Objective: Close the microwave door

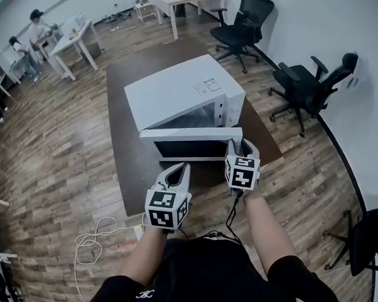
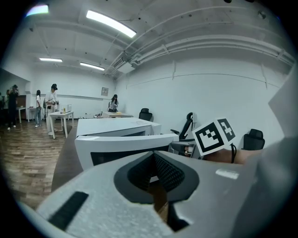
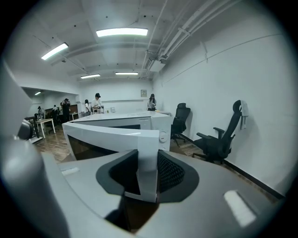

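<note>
A white microwave (image 1: pixel 180 89) stands on a dark brown table (image 1: pixel 120 175), its door (image 1: pixel 189 141) swung partly open toward me. My right gripper (image 1: pixel 240 146) is shut on the door's free end; in the right gripper view the white door edge (image 3: pixel 148 162) sits between the black pads (image 3: pixel 173 173). My left gripper (image 1: pixel 178 171) hovers in front of the door's middle, open and empty. From the left gripper view the door (image 2: pixel 125 146) is just ahead of the left gripper (image 2: pixel 156 175), apart from it, and the right gripper's marker cube (image 2: pixel 214 135) shows at the right.
Black office chairs (image 1: pixel 311 84) stand to the right by the white wall, another (image 1: pixel 245 20) at the back. White desks (image 1: pixel 78 35) with people (image 1: pixel 37 23) are at the far left. A white cable (image 1: pixel 94 240) lies on the wooden floor near the table's front edge.
</note>
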Tool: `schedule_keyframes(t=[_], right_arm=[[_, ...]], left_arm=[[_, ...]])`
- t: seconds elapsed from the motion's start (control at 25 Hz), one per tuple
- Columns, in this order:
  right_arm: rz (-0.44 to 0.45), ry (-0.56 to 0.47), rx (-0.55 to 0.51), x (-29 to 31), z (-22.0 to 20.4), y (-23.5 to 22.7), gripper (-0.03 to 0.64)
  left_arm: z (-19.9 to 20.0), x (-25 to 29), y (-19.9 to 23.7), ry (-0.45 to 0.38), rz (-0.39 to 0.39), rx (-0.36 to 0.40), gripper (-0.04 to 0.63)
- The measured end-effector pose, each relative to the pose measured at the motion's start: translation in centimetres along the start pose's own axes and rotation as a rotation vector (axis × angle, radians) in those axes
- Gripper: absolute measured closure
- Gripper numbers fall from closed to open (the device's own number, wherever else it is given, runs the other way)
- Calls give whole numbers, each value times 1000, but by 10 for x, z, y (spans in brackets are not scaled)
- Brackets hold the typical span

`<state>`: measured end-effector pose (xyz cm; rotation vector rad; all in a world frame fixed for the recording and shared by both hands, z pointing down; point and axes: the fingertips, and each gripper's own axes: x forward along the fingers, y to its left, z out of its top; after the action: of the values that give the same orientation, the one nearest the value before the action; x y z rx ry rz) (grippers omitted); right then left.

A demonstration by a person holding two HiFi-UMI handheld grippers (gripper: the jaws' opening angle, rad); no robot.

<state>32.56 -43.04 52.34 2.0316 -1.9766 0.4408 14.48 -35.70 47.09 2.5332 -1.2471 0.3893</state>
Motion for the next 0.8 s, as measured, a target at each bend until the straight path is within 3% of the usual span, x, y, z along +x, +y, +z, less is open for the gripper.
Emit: schedule_keyframes(t=[0.44,0.8], right_arm=[[64,7,-63,55,24,-10,476],[95,31,-109,96,43,-7,476]], left_arm=[[-3,-6,15,-3,126,-30,586],[-12,-17,28,20,185,-42,586]])
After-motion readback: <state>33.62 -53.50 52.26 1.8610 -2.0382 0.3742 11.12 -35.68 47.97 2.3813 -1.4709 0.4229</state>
